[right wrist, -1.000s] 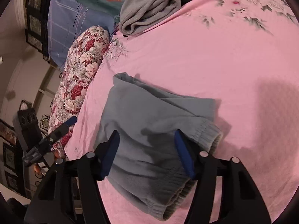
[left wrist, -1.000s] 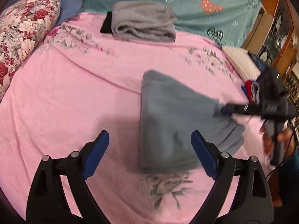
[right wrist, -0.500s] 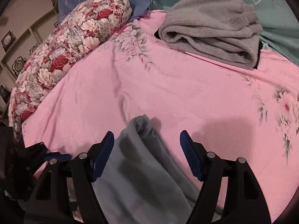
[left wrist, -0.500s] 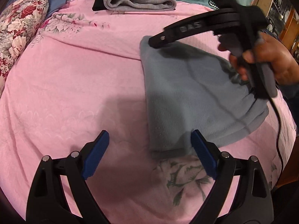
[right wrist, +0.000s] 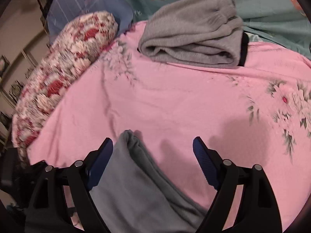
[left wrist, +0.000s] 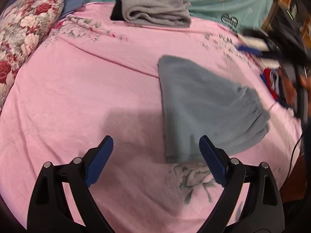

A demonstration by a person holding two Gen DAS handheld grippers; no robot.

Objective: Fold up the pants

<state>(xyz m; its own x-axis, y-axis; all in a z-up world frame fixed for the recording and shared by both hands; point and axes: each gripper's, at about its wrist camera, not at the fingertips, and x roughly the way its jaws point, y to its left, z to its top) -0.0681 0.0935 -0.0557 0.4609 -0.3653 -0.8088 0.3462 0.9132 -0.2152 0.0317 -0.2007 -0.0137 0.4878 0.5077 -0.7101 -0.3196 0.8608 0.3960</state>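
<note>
Folded blue-grey pants (left wrist: 206, 104) lie flat on the pink bedspread (left wrist: 87, 89), right of centre in the left wrist view. My left gripper (left wrist: 155, 155) is open and empty, hovering over the bedspread by the pants' near left corner. My right gripper (right wrist: 153, 155) is open and empty above the far corner of the same pants (right wrist: 136, 184). The right gripper also shows blurred at the right edge of the left wrist view (left wrist: 250, 48).
A folded light grey garment (left wrist: 155, 7) lies on something black at the far edge of the bed, also seen in the right wrist view (right wrist: 194, 33). A floral pillow (left wrist: 23, 33) is at the left. Red and blue clothing (left wrist: 272, 81) lies at the right edge.
The right gripper has pulled back from over the pants to the right edge of the bed. The left gripper has drawn back slightly. The pants lie still and folded.
</note>
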